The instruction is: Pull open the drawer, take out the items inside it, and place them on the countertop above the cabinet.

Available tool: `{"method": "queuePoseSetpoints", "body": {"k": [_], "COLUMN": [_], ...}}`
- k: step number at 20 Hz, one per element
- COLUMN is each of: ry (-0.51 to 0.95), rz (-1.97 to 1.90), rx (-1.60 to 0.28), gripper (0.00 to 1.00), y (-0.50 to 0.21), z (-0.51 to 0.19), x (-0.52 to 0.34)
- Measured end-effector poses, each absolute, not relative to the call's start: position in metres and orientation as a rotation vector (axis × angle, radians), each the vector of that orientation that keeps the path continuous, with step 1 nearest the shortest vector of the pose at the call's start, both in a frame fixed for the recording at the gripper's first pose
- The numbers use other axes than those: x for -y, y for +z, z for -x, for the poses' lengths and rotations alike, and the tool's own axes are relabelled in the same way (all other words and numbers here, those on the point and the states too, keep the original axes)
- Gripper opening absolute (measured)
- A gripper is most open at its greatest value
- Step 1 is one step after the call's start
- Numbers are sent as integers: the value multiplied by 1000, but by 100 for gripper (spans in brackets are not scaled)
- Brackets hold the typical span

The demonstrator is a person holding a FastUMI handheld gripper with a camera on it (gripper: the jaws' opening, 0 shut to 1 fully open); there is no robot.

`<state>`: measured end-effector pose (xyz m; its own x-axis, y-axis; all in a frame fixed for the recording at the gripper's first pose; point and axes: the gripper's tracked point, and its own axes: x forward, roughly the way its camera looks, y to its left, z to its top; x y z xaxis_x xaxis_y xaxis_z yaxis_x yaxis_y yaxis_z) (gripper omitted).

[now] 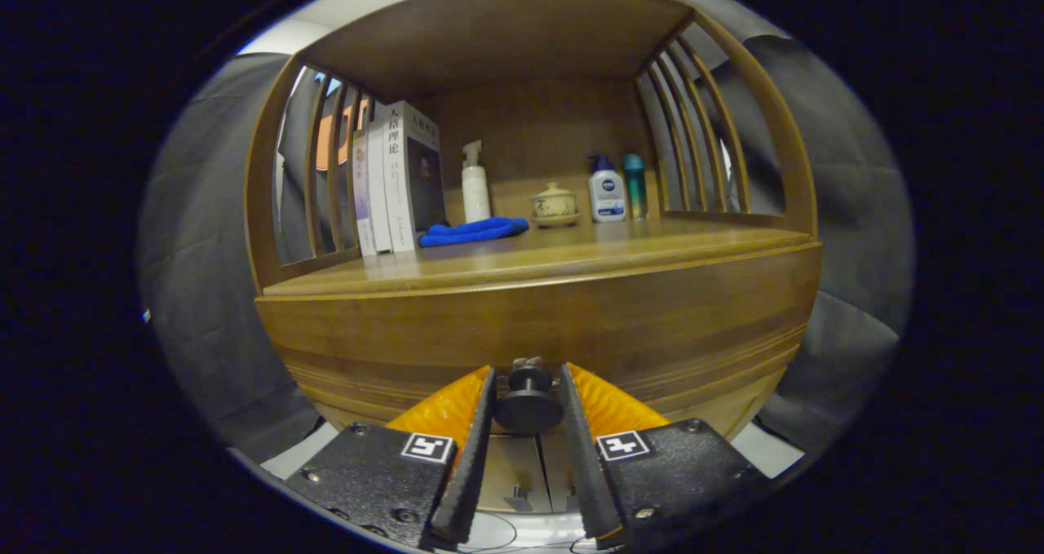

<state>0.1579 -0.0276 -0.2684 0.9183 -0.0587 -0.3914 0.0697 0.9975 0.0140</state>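
My gripper (527, 391) brackets the drawer knob (528, 404); fingers flank it closely, contact uncertain (I cannot tell if both press). Knob sits between my jaws, its stem pointing straight back at me from the drawer front (571, 325). Best to clamp firmly, then pull level along that axis. Countertop (522, 262) lies beyond, above.

Wooden countertop (571, 264) carries books (397, 180), blue cloth (474, 231), three bottles, lidded cup (555, 203).
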Motion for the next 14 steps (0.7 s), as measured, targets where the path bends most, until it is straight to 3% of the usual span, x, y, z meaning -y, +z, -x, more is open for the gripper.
{"method": "queuePoseSetpoints", "body": {"k": [5, 10, 14], "ry": [-78, -55, -44], "rz": [-65, -18, 11], "rx": [-419, -445, -443], "gripper": [45, 32, 30], "y": [-269, -268, -265], "z": [-159, -152, -125], "x": [25, 26, 24]}}
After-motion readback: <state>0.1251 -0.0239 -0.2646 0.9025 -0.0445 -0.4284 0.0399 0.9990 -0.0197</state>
